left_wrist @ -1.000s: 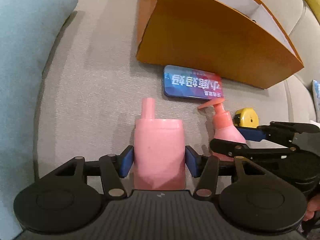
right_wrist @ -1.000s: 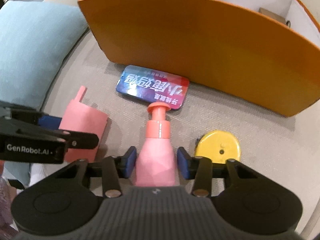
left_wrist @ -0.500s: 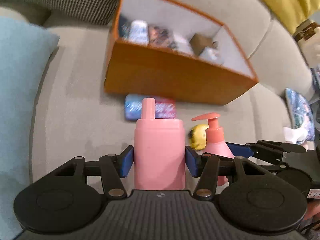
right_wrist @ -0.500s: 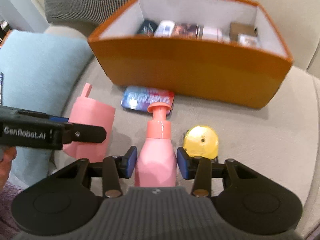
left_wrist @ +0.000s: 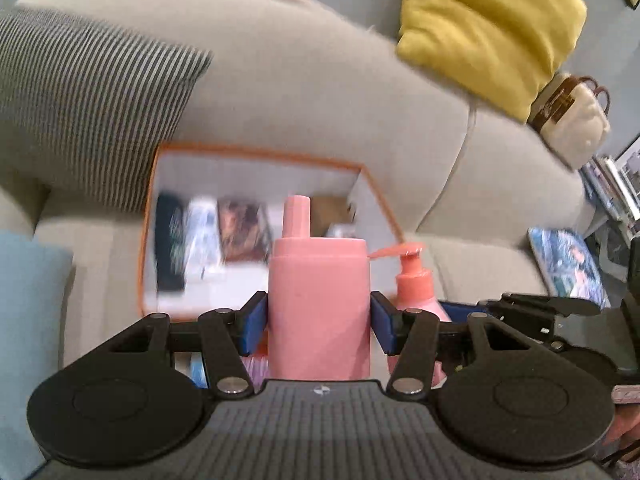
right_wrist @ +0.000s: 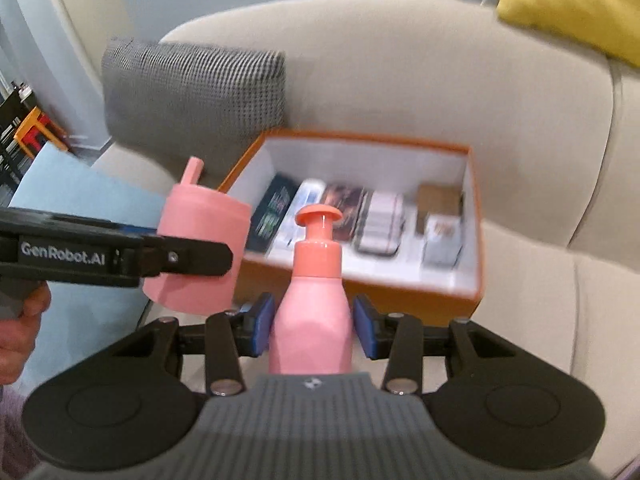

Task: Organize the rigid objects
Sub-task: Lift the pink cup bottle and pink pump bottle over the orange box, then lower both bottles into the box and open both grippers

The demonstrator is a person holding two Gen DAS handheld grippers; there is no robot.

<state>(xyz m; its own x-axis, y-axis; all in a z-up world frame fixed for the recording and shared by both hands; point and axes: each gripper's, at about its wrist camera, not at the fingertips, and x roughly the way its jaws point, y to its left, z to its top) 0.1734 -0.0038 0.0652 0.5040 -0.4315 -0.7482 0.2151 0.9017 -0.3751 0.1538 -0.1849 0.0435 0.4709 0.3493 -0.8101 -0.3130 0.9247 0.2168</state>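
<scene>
the orange box point(right_wrist: 360, 292) on the sofa point(right_wrist: 440, 80) is the landmark here, and both hands are carrying bottles toward it, so the step in hand looks like the carry between pick-up and drop-off. left of the box, and in front of its left corner in the right wrist view, the left gripper point(left_wrist: 319, 322) has its blue pads closed against the sides of a squat pink bottle point(left_wrist: 319, 304) with a narrow spout, held upright and clear of the seat; its jaws stand fairly wide because the bottle is wide. just right of that, in front of the box's near wall, the right gripper point(right_wrist: 314, 330) is clamped on the lower body of a slimmer pink pump bottle point(right_wrist: 316, 280), also upright, at a narrower spread. inside the box a row of flat packets and tins already lines the floor, blurred by motion. the next move probably calls for bringing each bottle over the near wall, finding bare floor beside those items, then lowering and opening the jaws. the only readable writing is "genrobot.ai" on the side of the left gripper; the labels in the box are too smeared to read.
</scene>
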